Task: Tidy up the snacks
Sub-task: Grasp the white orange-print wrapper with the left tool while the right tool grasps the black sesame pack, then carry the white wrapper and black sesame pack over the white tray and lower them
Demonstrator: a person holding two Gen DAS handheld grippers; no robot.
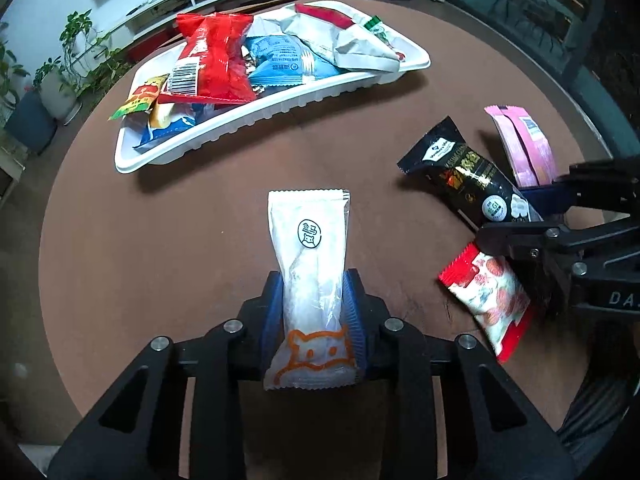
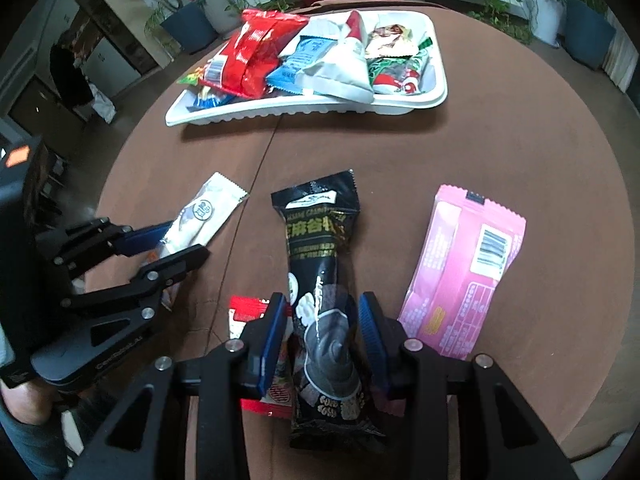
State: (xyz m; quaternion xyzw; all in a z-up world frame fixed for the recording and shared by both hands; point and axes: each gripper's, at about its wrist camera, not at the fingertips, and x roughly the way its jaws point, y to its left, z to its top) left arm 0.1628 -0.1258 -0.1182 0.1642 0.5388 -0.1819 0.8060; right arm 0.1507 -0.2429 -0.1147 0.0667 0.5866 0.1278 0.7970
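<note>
My left gripper (image 1: 314,308) is shut on a white snack packet with an orange cat face (image 1: 310,264), above the brown round table. It also shows in the right wrist view (image 2: 202,216). My right gripper (image 2: 324,332) is closed around a black snack packet (image 2: 324,280); the packet also shows in the left wrist view (image 1: 464,176). A red-and-white packet (image 1: 492,300) lies under the right gripper. A pink packet (image 2: 464,268) lies to its right. A white tray (image 1: 272,120) at the far side holds several snack bags.
The tray also shows in the right wrist view (image 2: 400,106), piled with red, blue and white bags. The brown table (image 1: 160,240) has bare surface between tray and grippers. Potted plants and a white cabinet stand beyond the table's far edge.
</note>
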